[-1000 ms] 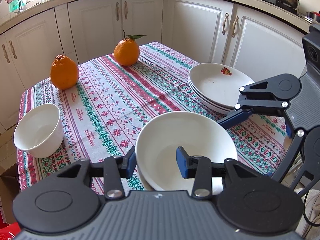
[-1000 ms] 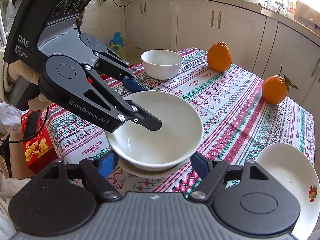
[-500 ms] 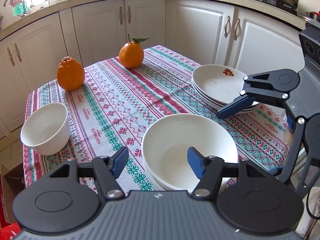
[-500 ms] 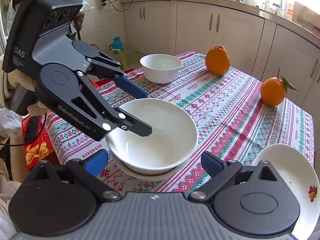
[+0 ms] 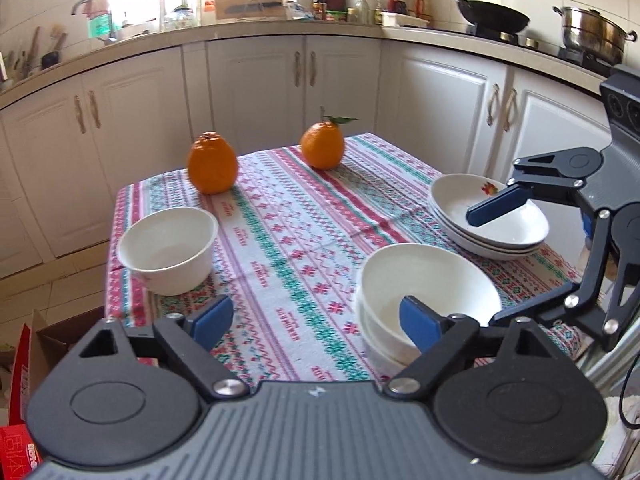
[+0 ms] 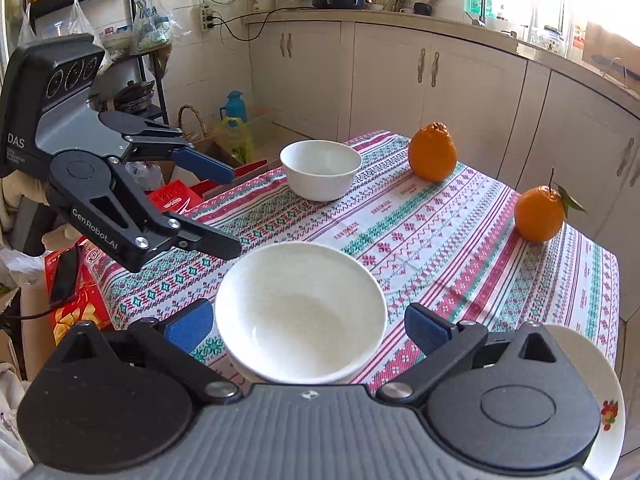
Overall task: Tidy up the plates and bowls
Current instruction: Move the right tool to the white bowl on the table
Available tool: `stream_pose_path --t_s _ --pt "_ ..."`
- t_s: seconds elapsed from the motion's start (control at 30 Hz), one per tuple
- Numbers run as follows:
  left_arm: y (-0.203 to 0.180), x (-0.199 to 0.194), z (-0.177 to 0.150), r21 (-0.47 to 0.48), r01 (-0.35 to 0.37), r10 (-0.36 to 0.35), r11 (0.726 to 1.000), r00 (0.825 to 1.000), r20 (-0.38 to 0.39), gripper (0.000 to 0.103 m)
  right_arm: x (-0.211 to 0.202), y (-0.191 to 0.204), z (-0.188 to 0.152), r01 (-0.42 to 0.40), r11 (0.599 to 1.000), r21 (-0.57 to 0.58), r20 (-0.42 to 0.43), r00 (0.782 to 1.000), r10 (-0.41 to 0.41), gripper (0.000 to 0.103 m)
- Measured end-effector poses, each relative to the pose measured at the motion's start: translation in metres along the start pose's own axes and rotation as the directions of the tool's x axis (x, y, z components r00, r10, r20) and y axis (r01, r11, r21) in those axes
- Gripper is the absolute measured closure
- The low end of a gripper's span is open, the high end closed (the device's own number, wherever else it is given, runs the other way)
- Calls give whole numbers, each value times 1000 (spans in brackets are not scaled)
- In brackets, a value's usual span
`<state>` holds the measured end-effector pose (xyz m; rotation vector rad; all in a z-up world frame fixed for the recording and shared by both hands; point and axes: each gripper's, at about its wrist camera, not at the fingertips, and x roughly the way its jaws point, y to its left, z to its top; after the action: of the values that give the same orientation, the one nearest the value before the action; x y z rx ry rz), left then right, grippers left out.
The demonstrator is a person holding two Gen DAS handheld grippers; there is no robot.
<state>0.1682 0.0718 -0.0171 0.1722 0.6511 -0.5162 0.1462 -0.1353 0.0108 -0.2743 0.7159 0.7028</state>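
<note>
Both your left claw (image 5: 316,318) and right claw (image 6: 308,328) are wide and hold nothing, with the stacked bowls (image 6: 300,312) sitting just ahead of them.

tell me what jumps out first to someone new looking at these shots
Two oranges glow at the far end of the striped tablecloth. White dishes dot it: stacked bowls at the near edge, a lone bowl at the left, stacked plates at the right. Both open grippers fill the foreground.
</note>
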Motion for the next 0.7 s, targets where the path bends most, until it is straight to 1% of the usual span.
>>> stream_pose_path --t_s 0.13,0.2,0.3,0.43,0.7 --pt "20 6 -5 -46 -5 4 999 1000 -17 11 6 1 15 0 1000 -21 -1 1000 0 0" --pt "29 10 -9 -60 -36 34 998 999 -27 9 10 1 23 -1 1000 -29 -3 1000 1 0" --pt "40 13 -14 -66 -72 71 995 997 -20 8 17 2 37 -3 999 -49 -16 1000 2 0" --pt "52 15 -16 -64 -111 111 992 994 -3 8 29 3 56 -3 997 -82 -32 999 0 0" --pt "75 30 -14 -39 -173 174 984 984 34 8 72 -7 90 -18 998 -66 -82 997 12 0"
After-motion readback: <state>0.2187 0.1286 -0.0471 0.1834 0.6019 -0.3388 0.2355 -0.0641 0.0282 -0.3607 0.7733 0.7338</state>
